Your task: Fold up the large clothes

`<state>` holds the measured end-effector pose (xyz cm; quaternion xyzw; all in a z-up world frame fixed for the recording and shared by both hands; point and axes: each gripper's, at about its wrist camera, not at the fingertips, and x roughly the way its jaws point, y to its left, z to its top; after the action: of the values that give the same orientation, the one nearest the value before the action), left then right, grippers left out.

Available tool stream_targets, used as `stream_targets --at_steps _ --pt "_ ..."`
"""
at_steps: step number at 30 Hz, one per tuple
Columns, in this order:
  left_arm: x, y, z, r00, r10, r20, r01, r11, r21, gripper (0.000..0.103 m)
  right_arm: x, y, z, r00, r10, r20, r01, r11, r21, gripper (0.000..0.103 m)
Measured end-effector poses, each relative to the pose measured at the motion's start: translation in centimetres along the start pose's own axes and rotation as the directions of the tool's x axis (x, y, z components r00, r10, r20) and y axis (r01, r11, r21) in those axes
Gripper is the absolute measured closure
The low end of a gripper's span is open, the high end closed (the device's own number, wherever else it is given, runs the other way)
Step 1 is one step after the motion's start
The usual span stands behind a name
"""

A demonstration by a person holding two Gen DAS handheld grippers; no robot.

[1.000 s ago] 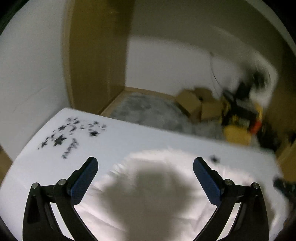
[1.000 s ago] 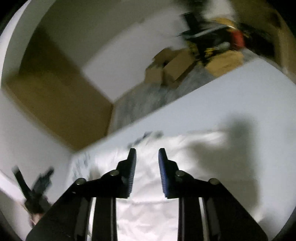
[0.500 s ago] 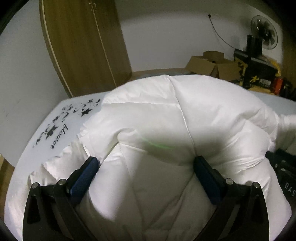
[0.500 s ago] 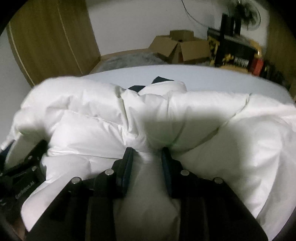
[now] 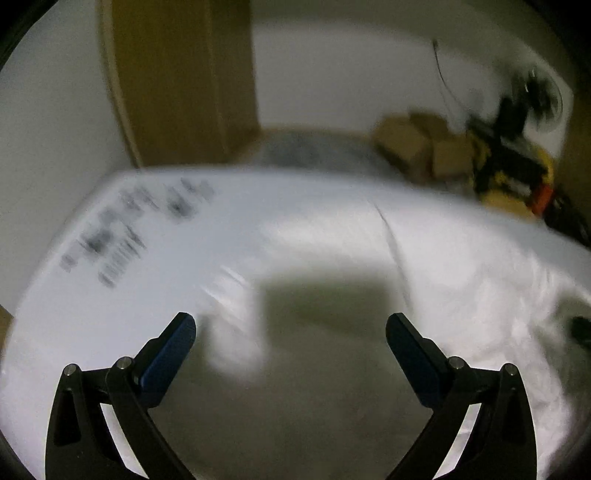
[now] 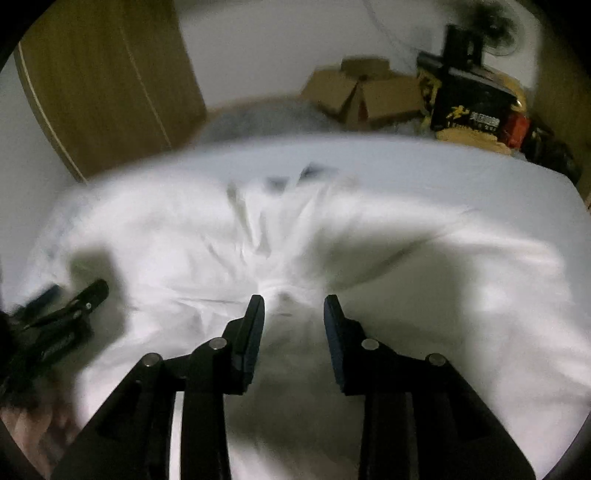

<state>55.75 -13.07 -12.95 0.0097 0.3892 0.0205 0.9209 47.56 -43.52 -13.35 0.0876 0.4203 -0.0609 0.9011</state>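
A large white puffy garment (image 6: 388, 266) lies spread on a white bed (image 6: 461, 173). It also shows in the left wrist view (image 5: 461, 280), blurred. My left gripper (image 5: 290, 328) is wide open and empty above the garment. My right gripper (image 6: 294, 301) has its jaws narrowly apart, with a bunched fold of the white fabric between the fingertips. My left gripper also shows at the left edge of the right wrist view (image 6: 70, 306).
The bed sheet has a dark printed pattern (image 5: 136, 229) at the left. Beyond the bed are a wooden wardrobe (image 5: 184, 81), a grey rug (image 6: 258, 118), cardboard boxes (image 6: 362, 96), a black and yellow box (image 6: 469, 99) and a fan (image 6: 495, 29).
The garment was lifted up in front of both cameras half a second ago and now lies lower on the bed. My left gripper has come up off it. Both views are motion-blurred.
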Motion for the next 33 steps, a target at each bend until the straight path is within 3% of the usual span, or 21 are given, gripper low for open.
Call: stream_targets --at_steps 2,5,7,12,16,20,23,25,28,33 --pt "0.6 1.9 0.7 0.999 0.025 -0.022 -0.026 1.000 -0.018 0.000 -0.5 -2.8 0.2 0.996 -0.086 -0.001 0.086 0.996 0.030 0.022" --pt "3.8 3.5 -0.6 0.993 0.017 -0.116 -0.024 0.998 -0.058 0.000 2.1 -7.2 -0.8 0.988 -0.120 -0.094 0.129 0.988 0.090 0.030" --pt "5.8 3.3 -2.3 0.988 -0.015 -0.155 0.007 0.999 -0.052 0.000 3.6 -7.9 -2.0 0.988 -0.123 -0.097 0.131 0.988 0.082 0.030" --pt "6.8 4.0 -3.0 0.987 -0.054 -0.149 0.039 0.994 -0.102 0.000 5.1 -5.4 -3.7 0.985 -0.169 -0.046 0.170 0.985 0.022 0.027" --pt "7.6 4.5 -3.3 0.986 -0.077 -0.146 0.057 0.989 -0.134 0.000 5.6 -6.4 -4.1 0.991 -0.128 -0.041 0.131 0.989 0.062 0.028" --pt "7.6 4.6 -3.1 0.984 -0.090 -0.152 0.070 0.989 -0.134 0.000 5.6 -6.4 -4.1 0.989 -0.143 -0.041 0.146 0.988 0.056 0.027" --pt "7.3 5.9 -3.2 0.979 -0.134 -0.154 0.109 0.982 -0.157 0.000 3.9 -7.2 -3.7 0.990 -0.130 -0.059 0.134 0.988 0.072 0.029" --pt "7.0 6.8 -3.5 0.976 -0.167 -0.140 0.138 0.971 -0.194 0.000 1.5 -8.4 -3.9 0.997 -0.078 0.001 0.077 0.989 0.123 0.029" --pt "7.1 6.1 -3.5 0.979 -0.142 -0.148 0.117 0.979 -0.165 0.000 2.3 -9.7 -5.0 0.993 -0.110 -0.046 0.114 0.987 0.114 0.028" --pt "6.9 5.9 -3.7 0.982 -0.138 -0.129 0.115 0.979 -0.167 0.000 4.0 -9.7 -5.5 0.993 -0.121 0.012 0.119 0.987 0.110 0.024"
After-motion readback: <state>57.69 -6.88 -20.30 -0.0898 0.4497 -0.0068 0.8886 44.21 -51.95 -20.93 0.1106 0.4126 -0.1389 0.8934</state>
